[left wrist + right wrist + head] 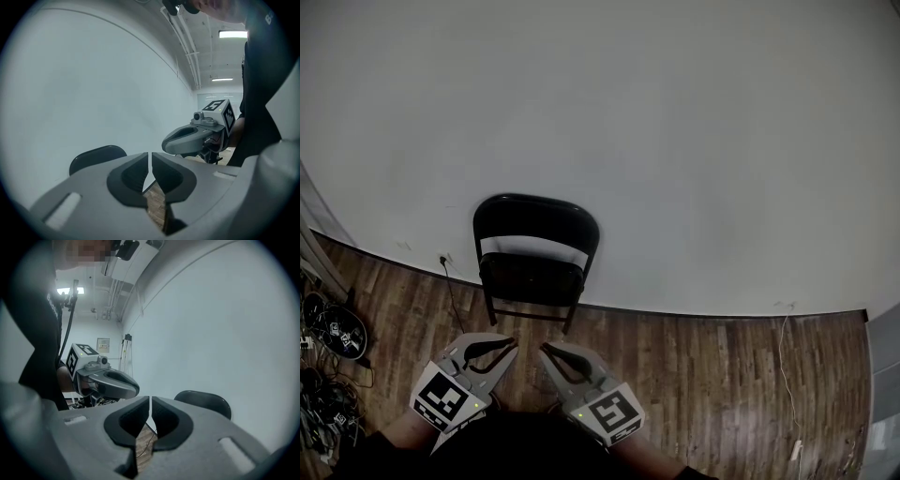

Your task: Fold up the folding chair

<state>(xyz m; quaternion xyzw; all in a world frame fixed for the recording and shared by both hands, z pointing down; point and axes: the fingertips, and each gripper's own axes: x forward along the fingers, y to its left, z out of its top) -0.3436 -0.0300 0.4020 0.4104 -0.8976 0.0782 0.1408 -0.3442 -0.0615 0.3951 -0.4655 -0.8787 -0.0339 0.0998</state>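
Observation:
A black folding chair (532, 251) stands unfolded on the wood floor with its back to the white wall. Its backrest shows in the left gripper view (96, 157) and in the right gripper view (206, 401). My left gripper (512, 346) and right gripper (543, 352) are side by side in front of the chair, well short of it and apart from it. Both are shut with nothing between the jaws. In the left gripper view my left gripper (150, 157) sees the right gripper (199, 136) beside it; in the right gripper view my right gripper (150, 401) sees the left gripper (105, 380).
A tangle of cables and gear (328, 347) lies at the far left on the floor. A cord (450, 286) runs down from the wall left of the chair. Another cord (787, 375) hangs at the right. A grey panel (886, 394) stands at the right edge.

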